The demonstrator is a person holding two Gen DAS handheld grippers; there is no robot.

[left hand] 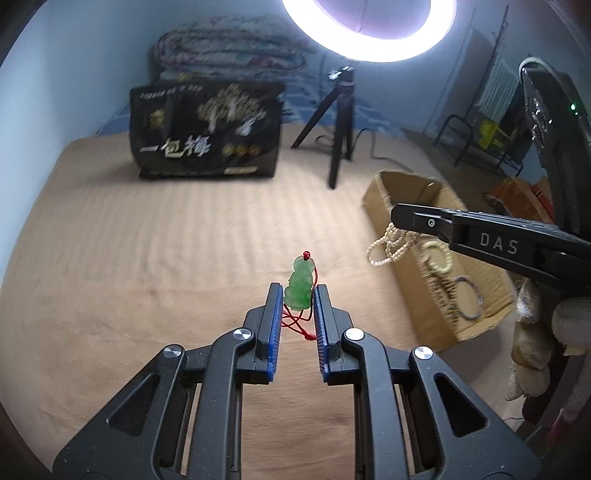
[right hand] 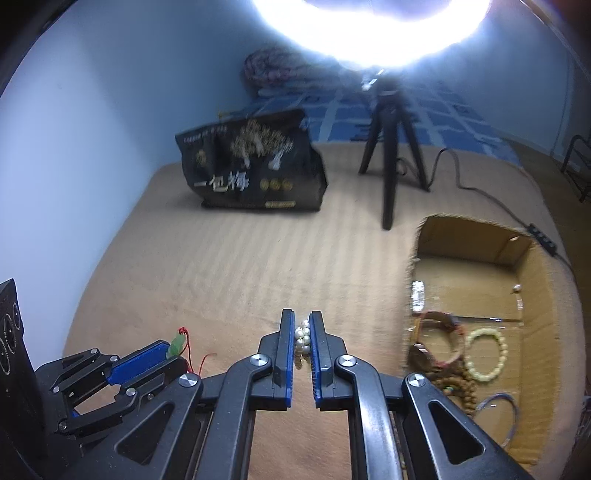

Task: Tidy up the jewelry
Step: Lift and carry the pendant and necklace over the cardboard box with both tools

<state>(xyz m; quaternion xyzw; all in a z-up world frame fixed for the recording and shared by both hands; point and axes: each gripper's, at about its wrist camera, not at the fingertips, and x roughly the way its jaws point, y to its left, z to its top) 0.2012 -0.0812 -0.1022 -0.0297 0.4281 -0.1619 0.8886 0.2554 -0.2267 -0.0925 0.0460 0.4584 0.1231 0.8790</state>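
Note:
My left gripper [left hand: 298, 291] is shut on a green jade pendant [left hand: 300, 286] with a red cord [left hand: 297, 325] hanging below, held above the tan bed cover. It also shows in the right wrist view [right hand: 177, 345], at the lower left. My right gripper [right hand: 302, 325] is shut on a pearl bracelet [right hand: 303, 341]. In the left wrist view the right gripper [left hand: 397, 219] holds the pearl bracelet [left hand: 389, 245] dangling over the near-left wall of a cardboard box [left hand: 402, 184]. The box [right hand: 480, 240] holds a pale bead bracelet [right hand: 485, 356], a brown bangle [right hand: 441, 338] and dark beads [right hand: 458, 391].
A black snack bag [left hand: 207, 129] stands at the back of the tan bed cover [left hand: 147, 258]. A black tripod [left hand: 338, 122] carries a bright ring light [left hand: 369, 26], with a cable [right hand: 480, 192] running right. A chair [left hand: 465, 136] stands beyond the bed.

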